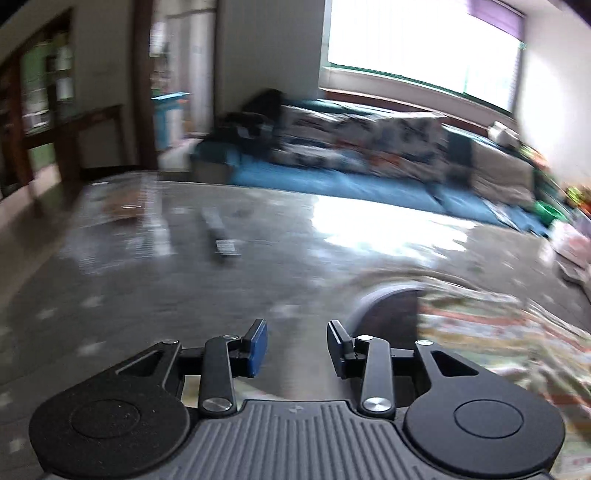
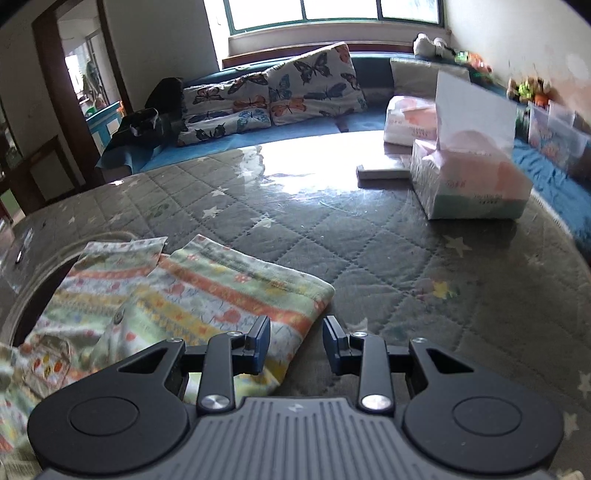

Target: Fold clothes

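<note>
1. Two tools are in view, each with its blue-padded fingers spread wide and nothing between them.
2. Left tool (image 1: 297, 347) hangs over the grey quilted tabletop (image 1: 184, 295); its view is blurred.
3. Right tool (image 2: 295, 345) hovers low over the tabletop (image 2: 369, 240), its left finger (image 2: 260, 341) over the edge of the striped garment (image 2: 207, 295) and its right finger over bare quilt.
4. Striped garment, patterned in green, orange and yellow bands, lies flat on the near left part of the tabletop in the right wrist view, with a folded edge toward the middle.
5. In the left wrist view the same garment (image 1: 498, 339) sits to the right of the tool, apart from its fingers.
6. Two pink tissue packs (image 2: 469, 181) stand on the far right of the tabletop, well apart from the garment, with a flat dark box (image 2: 384, 171) just beside them.
7. Butterfly-print cushions (image 2: 273, 92) rest on a blue sofa (image 2: 332, 123) beyond the tabletop, under a window (image 2: 332, 11).
</note>
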Motion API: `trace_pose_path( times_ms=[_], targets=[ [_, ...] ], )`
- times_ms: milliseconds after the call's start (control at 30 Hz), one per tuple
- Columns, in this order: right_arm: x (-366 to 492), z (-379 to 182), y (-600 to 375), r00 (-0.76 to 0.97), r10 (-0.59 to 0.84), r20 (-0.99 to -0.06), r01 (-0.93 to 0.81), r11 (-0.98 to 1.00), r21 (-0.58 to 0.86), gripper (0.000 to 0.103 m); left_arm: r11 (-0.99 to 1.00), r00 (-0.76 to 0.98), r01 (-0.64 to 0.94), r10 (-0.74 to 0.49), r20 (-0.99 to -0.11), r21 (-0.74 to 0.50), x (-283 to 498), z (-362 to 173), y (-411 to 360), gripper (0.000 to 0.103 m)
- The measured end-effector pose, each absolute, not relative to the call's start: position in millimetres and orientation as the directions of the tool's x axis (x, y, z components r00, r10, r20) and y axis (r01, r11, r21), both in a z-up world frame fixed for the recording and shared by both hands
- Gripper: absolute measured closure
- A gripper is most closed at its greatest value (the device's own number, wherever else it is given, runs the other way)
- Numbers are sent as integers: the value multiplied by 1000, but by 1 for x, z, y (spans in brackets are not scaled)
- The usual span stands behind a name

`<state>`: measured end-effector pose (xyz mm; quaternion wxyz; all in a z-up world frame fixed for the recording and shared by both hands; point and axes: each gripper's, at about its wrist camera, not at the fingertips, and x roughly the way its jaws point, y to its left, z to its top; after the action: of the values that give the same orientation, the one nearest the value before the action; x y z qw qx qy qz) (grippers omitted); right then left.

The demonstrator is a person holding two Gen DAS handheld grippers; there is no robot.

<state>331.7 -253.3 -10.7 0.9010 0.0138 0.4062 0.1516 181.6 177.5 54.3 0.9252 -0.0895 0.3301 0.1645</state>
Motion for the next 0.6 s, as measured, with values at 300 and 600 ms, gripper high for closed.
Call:
trace_pose_path(
  times_ms=[300,600],
  targets=[
    [353,-22,-246,593,310,-743,-278,945,173,73,984,706,-179,114,-699,-20,275,18,128,55],
    [367,-20,-240,599,314,-737,-287,943,169,95,989,678,-144,67,-732,-42,317,-5,129,53]
  ],
)
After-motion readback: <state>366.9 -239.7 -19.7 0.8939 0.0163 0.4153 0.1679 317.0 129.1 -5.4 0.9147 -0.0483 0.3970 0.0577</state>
